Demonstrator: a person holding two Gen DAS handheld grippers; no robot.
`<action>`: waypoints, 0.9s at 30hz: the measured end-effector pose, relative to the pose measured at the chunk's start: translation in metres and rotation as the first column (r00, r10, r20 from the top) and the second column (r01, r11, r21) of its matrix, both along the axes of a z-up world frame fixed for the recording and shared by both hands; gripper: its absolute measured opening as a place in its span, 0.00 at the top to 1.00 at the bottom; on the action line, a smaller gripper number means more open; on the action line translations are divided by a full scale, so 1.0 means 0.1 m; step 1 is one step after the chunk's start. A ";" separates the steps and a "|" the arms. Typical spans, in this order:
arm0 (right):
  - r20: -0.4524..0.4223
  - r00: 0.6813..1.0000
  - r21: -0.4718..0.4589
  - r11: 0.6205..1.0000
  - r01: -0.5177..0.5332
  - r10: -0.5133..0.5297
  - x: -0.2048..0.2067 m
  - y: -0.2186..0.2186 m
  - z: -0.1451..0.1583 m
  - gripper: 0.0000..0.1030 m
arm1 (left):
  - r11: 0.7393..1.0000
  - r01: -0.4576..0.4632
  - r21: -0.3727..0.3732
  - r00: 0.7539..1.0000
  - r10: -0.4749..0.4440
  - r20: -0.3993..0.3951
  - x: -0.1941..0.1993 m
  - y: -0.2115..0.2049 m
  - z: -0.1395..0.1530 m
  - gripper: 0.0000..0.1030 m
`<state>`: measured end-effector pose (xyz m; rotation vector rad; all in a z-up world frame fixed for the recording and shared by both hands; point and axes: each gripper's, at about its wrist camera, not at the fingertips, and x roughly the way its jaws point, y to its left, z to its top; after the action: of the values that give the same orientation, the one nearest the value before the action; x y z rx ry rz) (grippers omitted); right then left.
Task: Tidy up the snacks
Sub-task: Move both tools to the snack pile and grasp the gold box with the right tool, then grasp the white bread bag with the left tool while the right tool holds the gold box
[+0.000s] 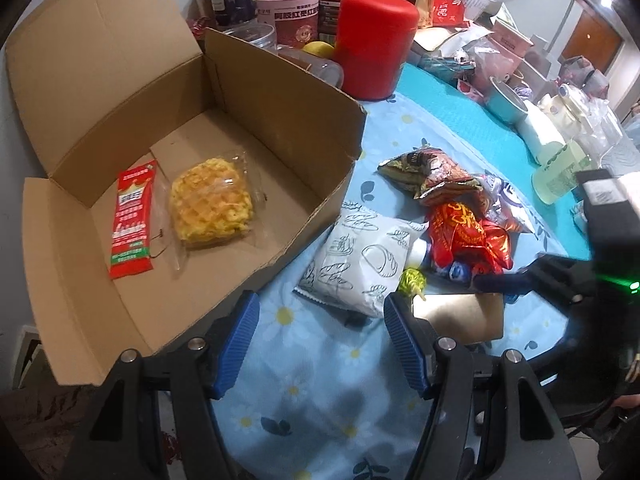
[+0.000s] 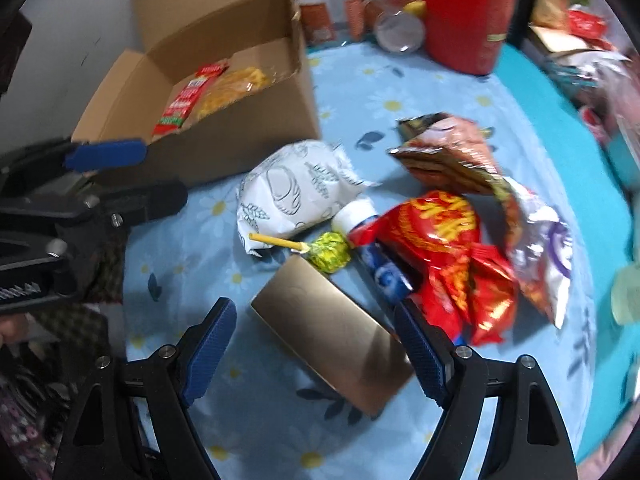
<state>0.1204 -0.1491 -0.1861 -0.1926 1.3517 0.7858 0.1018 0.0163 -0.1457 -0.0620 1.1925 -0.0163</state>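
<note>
Evidently mid-sorting, both grippers were open and empty: the right gripper (image 2: 314,354) straddled the gold box (image 2: 332,336), jaws not yet pressing, while the left gripper (image 1: 320,340) had the white bread packet (image 1: 356,264) just beyond its fingertips, probably bound for the cardboard box (image 1: 280,120).

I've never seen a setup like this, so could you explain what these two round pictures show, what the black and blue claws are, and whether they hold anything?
A person holds a two-fingered gripper in each hand, each with a wide-angle camera looking along its fingers. One picture looks past the left gripper, the other past the right gripper. Both are open and hold nothing. A cardboard box on a flowered tablecloth contains a red packet and a waffle. Beside it lie a white bag, a lollipop, a gold box and red wrappers.
</note>
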 end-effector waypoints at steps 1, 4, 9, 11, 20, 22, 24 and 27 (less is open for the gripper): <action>-0.015 1.000 0.006 1.000 -0.003 0.003 0.01 0.01 -0.04 0.21 | 1.000 0.007 -0.003 1.000 -0.007 0.002 0.02 -0.01 -0.01 0.38; -0.068 0.998 0.013 1.000 0.004 -0.004 0.00 0.00 -0.16 0.26 | 1.000 0.029 -0.007 1.000 -0.029 0.007 0.07 -0.05 -0.05 0.38; -0.122 0.991 -0.034 0.998 0.046 -0.049 -0.10 -0.07 -0.33 0.41 | 0.998 0.059 -0.032 0.998 -0.059 0.003 0.17 -0.12 -0.15 0.38; -0.131 0.988 -0.017 0.996 0.084 -0.086 -0.13 -0.15 -0.33 0.45 | 0.997 0.067 -0.039 0.998 -0.067 -0.002 0.22 -0.14 -0.20 0.37; -0.160 0.965 -0.035 0.978 0.204 -0.207 -0.10 -0.39 -0.34 0.52 | 0.991 0.132 -0.021 0.991 -0.132 0.008 0.39 -0.28 -0.44 0.38; -0.158 0.966 -0.038 0.979 0.202 -0.206 -0.11 -0.41 -0.33 0.52 | 0.984 0.178 -0.015 0.984 -0.178 0.010 0.39 -0.37 -0.45 0.38; -0.160 0.965 -0.038 0.978 0.204 -0.208 -0.11 -0.46 -0.32 0.52 | 0.976 0.217 -0.014 0.976 -0.217 -0.001 0.39 -0.46 -0.46 0.38; -0.166 0.963 -0.036 0.978 0.208 -0.211 -0.09 -0.55 -0.32 0.52 | 0.977 0.210 0.040 0.978 -0.210 -0.008 0.44 -0.48 -0.51 0.38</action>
<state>0.1111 -0.2040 -0.2180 0.0040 1.5126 0.6219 0.1453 -0.0313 -0.1965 0.1000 1.1985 -0.1775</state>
